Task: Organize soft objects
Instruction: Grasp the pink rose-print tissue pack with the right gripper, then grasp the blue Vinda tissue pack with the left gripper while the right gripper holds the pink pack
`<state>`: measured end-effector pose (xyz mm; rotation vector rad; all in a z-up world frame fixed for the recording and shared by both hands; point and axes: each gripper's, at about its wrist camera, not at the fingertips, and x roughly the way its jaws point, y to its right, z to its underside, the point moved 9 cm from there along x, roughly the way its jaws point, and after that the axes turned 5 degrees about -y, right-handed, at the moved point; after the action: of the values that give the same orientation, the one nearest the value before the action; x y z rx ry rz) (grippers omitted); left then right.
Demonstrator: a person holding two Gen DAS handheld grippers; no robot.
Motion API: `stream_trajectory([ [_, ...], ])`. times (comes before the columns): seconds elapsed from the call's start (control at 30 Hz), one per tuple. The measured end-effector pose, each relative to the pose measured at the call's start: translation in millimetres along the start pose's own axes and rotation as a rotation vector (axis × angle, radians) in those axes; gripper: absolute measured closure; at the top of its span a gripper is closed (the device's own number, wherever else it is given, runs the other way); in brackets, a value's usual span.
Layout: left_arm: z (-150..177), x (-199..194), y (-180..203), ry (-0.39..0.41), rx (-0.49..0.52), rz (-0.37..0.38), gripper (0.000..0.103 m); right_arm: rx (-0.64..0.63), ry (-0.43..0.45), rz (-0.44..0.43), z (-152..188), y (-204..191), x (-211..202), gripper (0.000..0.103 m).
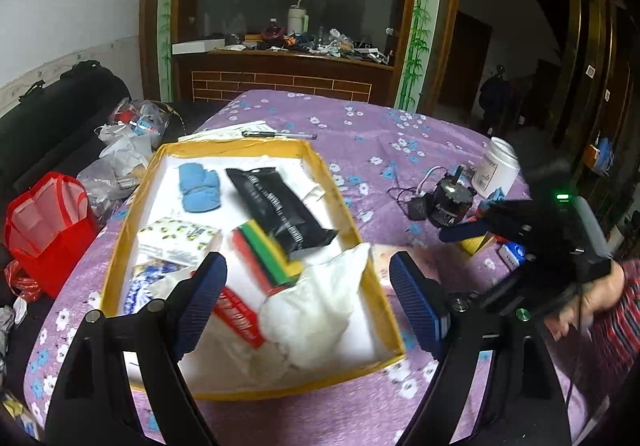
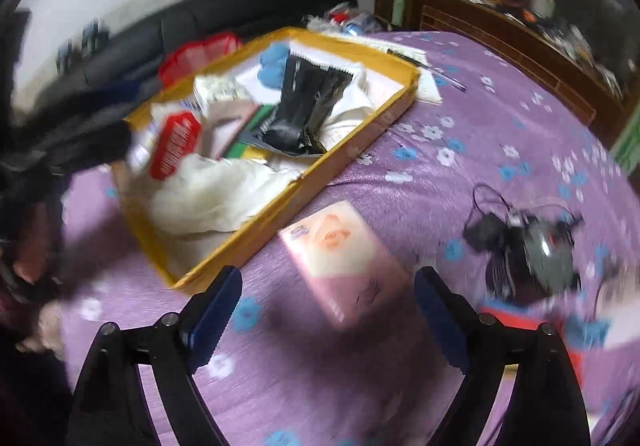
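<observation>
Grippers were both spread wide, nothing held. Left gripper [image 1: 306, 298] hung over the near end of the yellow box [image 1: 120, 246], above a crumpled white cloth [image 1: 320, 302]. Right gripper [image 2: 328, 314] hovered just short of a pink tissue pack [image 2: 344, 258] lying on the purple tablecloth [image 2: 460, 118], right beside the box's long side. Inside the box sat a blue towel [image 1: 199, 188], a black pouch [image 1: 280, 212] and a red packet [image 1: 238, 316]. A small black motor [image 2: 528, 262] lay toward the table's right edge.
</observation>
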<state>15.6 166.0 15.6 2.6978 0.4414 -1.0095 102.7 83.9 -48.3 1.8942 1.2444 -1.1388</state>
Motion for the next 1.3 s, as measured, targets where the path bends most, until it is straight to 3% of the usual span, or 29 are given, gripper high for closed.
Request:
stream_trajectory([
  [0.1, 0.7, -3.4, -10.1, 0.002, -0.005, 0.001, 0.019, -0.034, -0.045, 0.024, -3.7, 7.4, 19.4, 0.013],
  [0.23, 0.1, -2.6, -12.5, 0.0, -0.005, 0.013, 0.019, 0.004, -0.045, -0.062, -8.8, 13.7, 32.9, 0.014],
  [0.37, -0.1, 2.1, -9.0, -0.008, -0.001, 0.019, 0.019, 0.001, -0.081, -0.038, 0.2, 6.3, 51.5, 0.025],
  [0.47, 0.0, 4.2, -2.4, -0.014, 0.012, 0.022, 0.019, 0.056, -0.046, 0.011, 6.7, 9.5, 44.6, 0.037],
  [0.67, 0.8, 4.8, 26.3, -0.022, 0.055, 0.055, 0.019, 0.25, 0.102, -0.005, 37.9, 23.7, -16.9, 0.039],
  [0.8, 6.4, 11.9, 72.0, -0.059, 0.143, 0.105, 0.019, 0.416, 0.241, 0.031, 67.7, 63.6, -77.0, 0.039],
  [0.93, 16.1, 19.8, 129.7, -0.095, 0.26, 0.191, 0.019, 0.561, 0.352, 0.169, 116.7, 123.6, -124.0, 0.039],
  [1.1, 25.1, 44.4, 209.3, -0.178, 0.449, 0.29, 0.02, 0.719, 0.445, 0.124, 150.1, 170.4, -144.1, 0.039],
  [1.3, 24.0, 83.3, 281.9, -0.269, 0.606, 0.385, 0.02, 0.794, 0.559, 0.076, 164.0, 184.1, -172.3, 0.039],
])
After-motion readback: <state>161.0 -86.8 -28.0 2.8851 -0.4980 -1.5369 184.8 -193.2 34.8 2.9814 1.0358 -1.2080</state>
